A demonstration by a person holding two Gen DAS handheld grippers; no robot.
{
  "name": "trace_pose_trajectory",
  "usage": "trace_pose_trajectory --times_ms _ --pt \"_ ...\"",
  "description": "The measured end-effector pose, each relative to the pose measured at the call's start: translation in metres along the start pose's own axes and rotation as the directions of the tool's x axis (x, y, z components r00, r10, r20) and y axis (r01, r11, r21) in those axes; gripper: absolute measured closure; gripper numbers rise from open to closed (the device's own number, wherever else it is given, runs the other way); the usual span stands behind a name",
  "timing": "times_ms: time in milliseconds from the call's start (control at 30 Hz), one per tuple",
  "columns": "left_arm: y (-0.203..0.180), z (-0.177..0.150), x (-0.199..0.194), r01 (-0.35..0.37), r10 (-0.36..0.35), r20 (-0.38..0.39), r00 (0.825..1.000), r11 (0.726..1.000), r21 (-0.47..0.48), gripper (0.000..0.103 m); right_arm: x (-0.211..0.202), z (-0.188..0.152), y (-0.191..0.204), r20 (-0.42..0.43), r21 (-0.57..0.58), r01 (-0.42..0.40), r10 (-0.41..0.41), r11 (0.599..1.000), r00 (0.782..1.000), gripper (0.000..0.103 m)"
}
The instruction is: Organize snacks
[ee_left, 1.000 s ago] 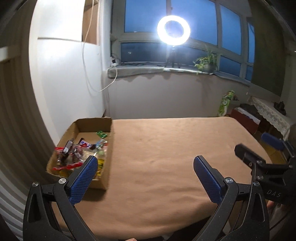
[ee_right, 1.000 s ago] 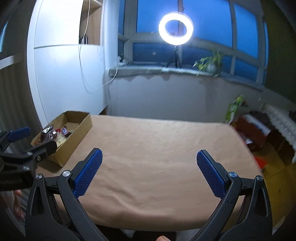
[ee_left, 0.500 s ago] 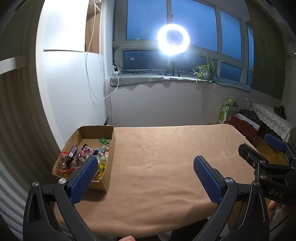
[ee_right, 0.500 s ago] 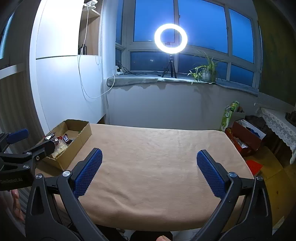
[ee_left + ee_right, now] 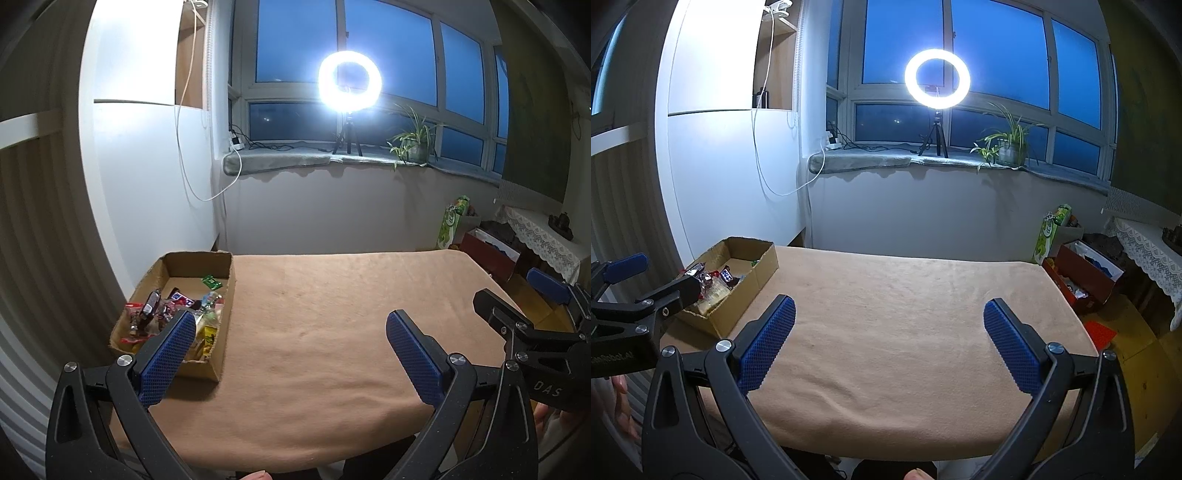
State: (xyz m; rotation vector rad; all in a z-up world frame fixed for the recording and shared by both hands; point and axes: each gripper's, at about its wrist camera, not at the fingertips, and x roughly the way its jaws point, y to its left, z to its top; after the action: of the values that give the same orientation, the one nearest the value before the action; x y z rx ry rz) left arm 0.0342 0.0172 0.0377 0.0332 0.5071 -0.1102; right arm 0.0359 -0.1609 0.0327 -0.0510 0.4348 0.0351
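Both tongs hover level above the near edge of the tan surface [image 5: 332, 314], side by side. The left tongs [image 5: 291, 354] and right tongs [image 5: 890, 343] gape wide, empty. The snacks [image 5: 173, 314] lie in the cardboard box [image 5: 225, 295] at the surface's left edge.

Both wrist views windowward, sharing table [image 5: 332, 332].

Snacks [image 5: 173, 317] in box [image 5: 225, 291] at table's [image 5: 332, 314] left edge.
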Motion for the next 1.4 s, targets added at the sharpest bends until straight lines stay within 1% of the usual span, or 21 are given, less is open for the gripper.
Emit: trace_pose_trajectory --times_ms 533,700,900,967,1133,1400 --pt "-0.002 0.0 0.001 -0.001 0.001 -0.007 1.0 1.0 -0.002 0.0 0.001 0.0 0.0 -0.002 0.004 -0.001 0.001 1.0 1.0 0.0" --pt "-0.002 -0.001 0.001 0.005 -0.006 -0.011 1.0 1.0 -0.027 0.0 0.001 0.0 0.001 -0.002 0.005 0.0 0.0 1.0 1.0 0.0" --pt "0.005 -0.002 0.005 0.062 -0.065 -0.034 0.997 0.995 -0.08 0.0 0.001 0.0 0.0 -0.002 0.005 -0.002 0.002 1.0 1.0 0.0" --pt "0.005 -0.002 0.006 0.071 -0.074 -0.035 0.997 0.994 -0.083 0.0 0.001 0.0 0.0 -0.003 0.004 -0.002 0.002 1.0 1.0 0.0" --pt "-0.003 -0.004 0.007 0.046 -0.048 -0.043 0.998 0.997 -0.056 0.0 0.004 -0.002 0.001 -0.011 0.007 -0.002 0.002 1.0 1.0 0.0" --pt "-0.004 -0.006 0.013 0.006 -0.01 -0.056 0.998 0.998 -0.065 0.0 0.009 -0.006 0.003 -0.019 0.013 0.0 0.0 1.0 1.0 0.0"
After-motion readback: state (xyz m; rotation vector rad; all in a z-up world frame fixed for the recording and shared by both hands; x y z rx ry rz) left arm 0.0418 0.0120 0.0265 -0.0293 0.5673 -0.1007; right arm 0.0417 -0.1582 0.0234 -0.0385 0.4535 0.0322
